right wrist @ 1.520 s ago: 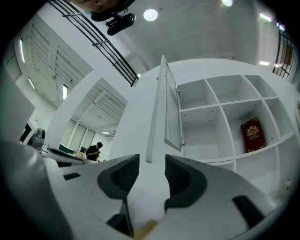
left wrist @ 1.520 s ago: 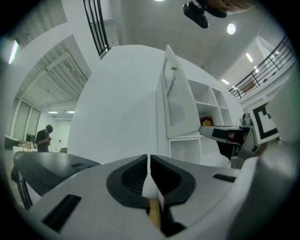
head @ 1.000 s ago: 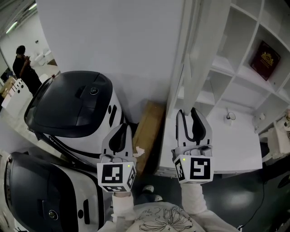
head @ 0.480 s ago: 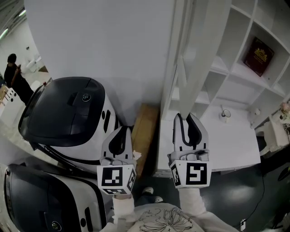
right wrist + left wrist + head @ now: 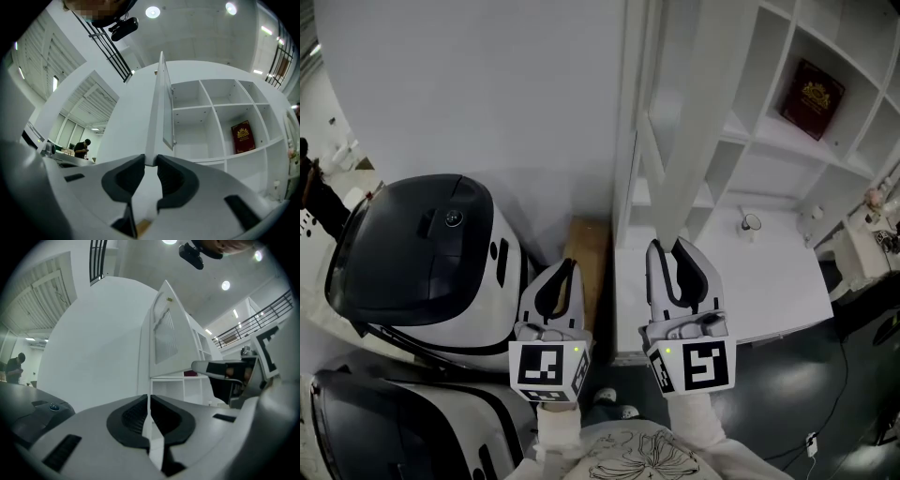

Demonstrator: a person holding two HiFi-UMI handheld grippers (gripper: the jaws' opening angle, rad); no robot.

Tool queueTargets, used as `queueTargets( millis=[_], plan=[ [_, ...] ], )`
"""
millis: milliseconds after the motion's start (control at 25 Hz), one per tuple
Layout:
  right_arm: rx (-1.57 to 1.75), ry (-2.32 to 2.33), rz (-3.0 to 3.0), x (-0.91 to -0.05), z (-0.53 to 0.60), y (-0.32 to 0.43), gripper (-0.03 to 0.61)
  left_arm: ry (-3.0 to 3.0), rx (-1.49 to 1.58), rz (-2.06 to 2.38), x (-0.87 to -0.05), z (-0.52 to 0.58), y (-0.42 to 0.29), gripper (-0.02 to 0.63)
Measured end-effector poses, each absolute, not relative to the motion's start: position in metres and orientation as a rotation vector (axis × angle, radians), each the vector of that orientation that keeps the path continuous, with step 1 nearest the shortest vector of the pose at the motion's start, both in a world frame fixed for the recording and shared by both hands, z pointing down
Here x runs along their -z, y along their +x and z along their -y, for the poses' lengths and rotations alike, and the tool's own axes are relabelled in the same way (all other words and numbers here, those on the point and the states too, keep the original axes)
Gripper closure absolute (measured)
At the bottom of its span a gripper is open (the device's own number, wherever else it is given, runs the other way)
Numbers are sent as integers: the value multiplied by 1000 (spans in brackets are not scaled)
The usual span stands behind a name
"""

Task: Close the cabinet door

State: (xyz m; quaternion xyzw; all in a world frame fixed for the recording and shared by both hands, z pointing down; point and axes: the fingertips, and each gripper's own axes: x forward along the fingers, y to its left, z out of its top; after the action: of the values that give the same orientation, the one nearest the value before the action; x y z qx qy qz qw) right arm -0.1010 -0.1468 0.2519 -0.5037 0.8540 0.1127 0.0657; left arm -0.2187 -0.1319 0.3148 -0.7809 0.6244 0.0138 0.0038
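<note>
Head view: the right gripper (image 5: pixel 667 248) reaches to the lower end of the cabinet door (image 5: pixel 694 122), which stands swung out, edge-on, in front of the open white shelves (image 5: pixel 769 141). A red book (image 5: pixel 811 98) leans in one compartment. The left gripper (image 5: pixel 565 267) is held just beside a black-and-white machine (image 5: pixel 422 253) and what looks like a cardboard box (image 5: pixel 589 253).

Left gripper view: its jaws lie together with nothing between them; the door (image 5: pixel 166 338) rises ahead, apart from them.

Right gripper view: the jaws have just been closing and now clamp the door's (image 5: pixel 161 108) thin edge between the pads.
</note>
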Motion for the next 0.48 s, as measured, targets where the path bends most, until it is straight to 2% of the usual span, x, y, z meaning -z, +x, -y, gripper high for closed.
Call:
queueTargets(
  millis=[480],
  plan=[
    [-277,-1592,-2488,-254,154,-62,512,-2555,-27,-1806,-316,158,-181,609]
  ],
)
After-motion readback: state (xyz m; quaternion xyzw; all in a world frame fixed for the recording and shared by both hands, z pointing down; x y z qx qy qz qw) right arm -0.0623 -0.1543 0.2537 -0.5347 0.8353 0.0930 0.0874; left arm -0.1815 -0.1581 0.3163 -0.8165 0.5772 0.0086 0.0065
